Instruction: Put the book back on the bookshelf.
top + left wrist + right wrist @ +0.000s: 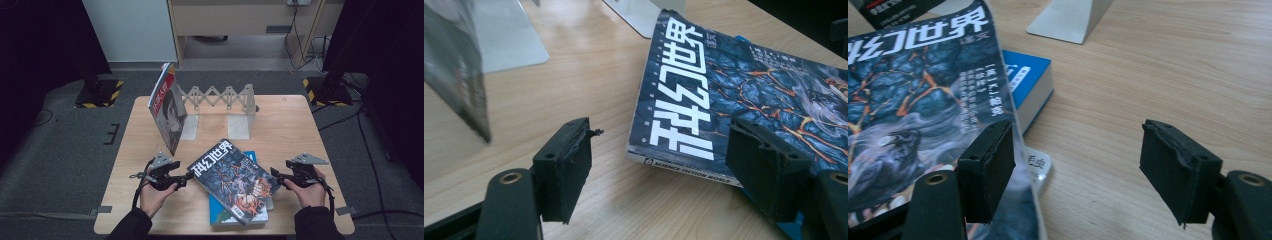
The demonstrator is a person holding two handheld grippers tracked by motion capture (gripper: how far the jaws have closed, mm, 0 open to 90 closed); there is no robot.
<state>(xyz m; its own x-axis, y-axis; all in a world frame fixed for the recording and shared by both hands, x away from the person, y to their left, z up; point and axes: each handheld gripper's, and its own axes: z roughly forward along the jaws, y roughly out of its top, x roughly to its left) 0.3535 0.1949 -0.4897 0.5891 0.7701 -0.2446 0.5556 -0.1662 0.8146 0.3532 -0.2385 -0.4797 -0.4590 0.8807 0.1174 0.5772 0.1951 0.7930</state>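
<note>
Two grippers flank a dark science fiction magazine (234,179) that lies slanted on top of a blue book (235,212) near the front edge of the wooden table (300,125). The left gripper (186,178) sits just off the magazine's spine-side corner, its jaws standing apart with nothing pressed between them; in the left gripper view the magazine's (744,100) lower corner lies between the two jaws, one pad over the cover and the other over bare wood. The right gripper (276,175) is at the opposite long edge, also with its jaws parted and gripping nothing; in the right gripper view the magazine's (913,100) loose page edge curls up just beside the left jaw, while the other jaw hovers above bare table.

The magazine's long axis runs from the far left to the near right, so each gripper meets a long edge side-on. Both look about equally near, though the left appears closest to a bite on the corner. Beyond, an expanding bookend rack (220,100) stands at the far side with another magazine (167,107) leaning upright against its left end; judging by that, the flat magazine likely has to be raised on edge and carried away from the person to join it
</note>
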